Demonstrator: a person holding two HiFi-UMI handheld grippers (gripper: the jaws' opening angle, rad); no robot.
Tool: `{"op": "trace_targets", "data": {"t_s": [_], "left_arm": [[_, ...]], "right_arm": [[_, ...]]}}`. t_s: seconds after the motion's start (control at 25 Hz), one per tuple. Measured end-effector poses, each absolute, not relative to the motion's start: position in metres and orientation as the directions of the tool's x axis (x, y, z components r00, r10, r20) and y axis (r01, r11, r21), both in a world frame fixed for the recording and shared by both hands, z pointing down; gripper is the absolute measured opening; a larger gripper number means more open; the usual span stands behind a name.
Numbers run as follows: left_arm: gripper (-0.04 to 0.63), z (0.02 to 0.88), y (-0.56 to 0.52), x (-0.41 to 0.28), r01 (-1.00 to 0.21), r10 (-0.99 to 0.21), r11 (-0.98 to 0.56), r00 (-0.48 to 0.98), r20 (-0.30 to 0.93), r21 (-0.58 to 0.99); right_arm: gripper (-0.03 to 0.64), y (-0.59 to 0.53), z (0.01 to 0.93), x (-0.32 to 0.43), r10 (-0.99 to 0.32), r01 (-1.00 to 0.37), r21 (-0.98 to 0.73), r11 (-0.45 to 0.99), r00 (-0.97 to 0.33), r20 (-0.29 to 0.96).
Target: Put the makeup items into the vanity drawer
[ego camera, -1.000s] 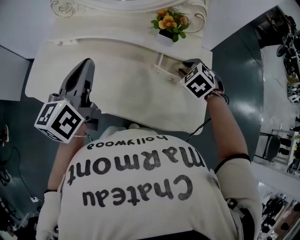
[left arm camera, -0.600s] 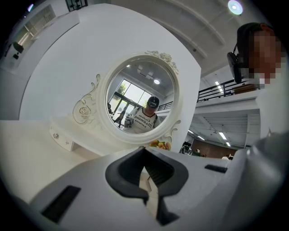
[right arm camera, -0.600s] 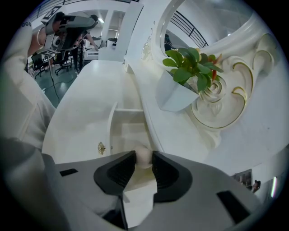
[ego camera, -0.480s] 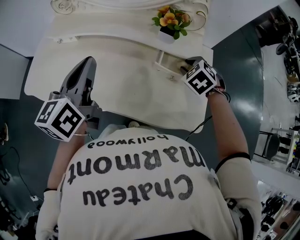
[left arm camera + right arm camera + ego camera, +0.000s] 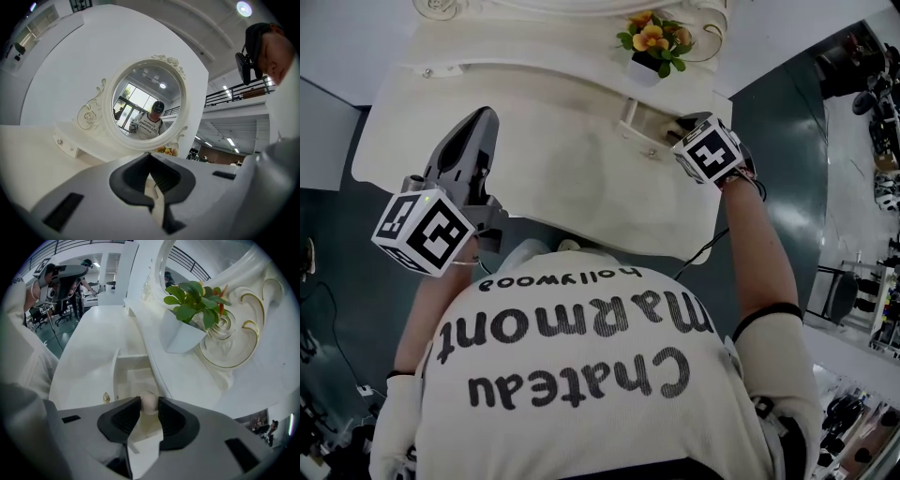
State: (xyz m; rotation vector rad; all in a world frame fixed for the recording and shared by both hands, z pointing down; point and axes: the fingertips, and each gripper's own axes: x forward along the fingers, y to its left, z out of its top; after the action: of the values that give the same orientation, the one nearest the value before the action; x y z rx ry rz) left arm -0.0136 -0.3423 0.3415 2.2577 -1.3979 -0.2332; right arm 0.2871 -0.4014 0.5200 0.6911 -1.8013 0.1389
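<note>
My right gripper (image 5: 149, 404) is shut on a small round beige makeup sponge (image 5: 149, 401), gripped between both pads. It hangs just over the open vanity drawer (image 5: 127, 376), whose white inside shows below the jaws. In the head view the same gripper (image 5: 682, 128) sits at the drawer (image 5: 639, 119) on the right side of the vanity top (image 5: 553, 141). My left gripper (image 5: 478, 120) rests over the vanity's left front with its jaws shut and nothing between them. In the left gripper view its tips (image 5: 151, 206) meet.
A white pot of orange flowers (image 5: 653, 45) stands just behind the drawer, close to my right gripper, and also shows as a flower pot (image 5: 180, 336). The oval mirror (image 5: 145, 110) rises at the vanity's back. A small gold knob (image 5: 106, 397) marks the drawer front.
My right gripper has crept slightly further over the drawer with the sponge still gripped. The left gripper has stayed where it was.
</note>
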Motion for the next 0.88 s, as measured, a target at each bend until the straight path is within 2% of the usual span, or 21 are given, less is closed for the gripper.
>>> {"op": "trace_targets", "data": {"t_s": [0.4,0.88], "left_arm": [[0.008,0.344,-0.345,-0.029,-0.792,-0.876,-0.366,0.470,0.106,0.489],[0.008,0.343,-0.382,-0.049,-0.749,-0.815,-0.438,0.564,0.132,0.497]], "right_arm": [[0.137,-0.404,0.522,0.285,-0.347,-0.566,0.188,0.802,-0.186,0.919],[0.138,-0.407,0.524,0.280,-0.318,-0.670,0.147,0.728,-0.140,0.938]]}}
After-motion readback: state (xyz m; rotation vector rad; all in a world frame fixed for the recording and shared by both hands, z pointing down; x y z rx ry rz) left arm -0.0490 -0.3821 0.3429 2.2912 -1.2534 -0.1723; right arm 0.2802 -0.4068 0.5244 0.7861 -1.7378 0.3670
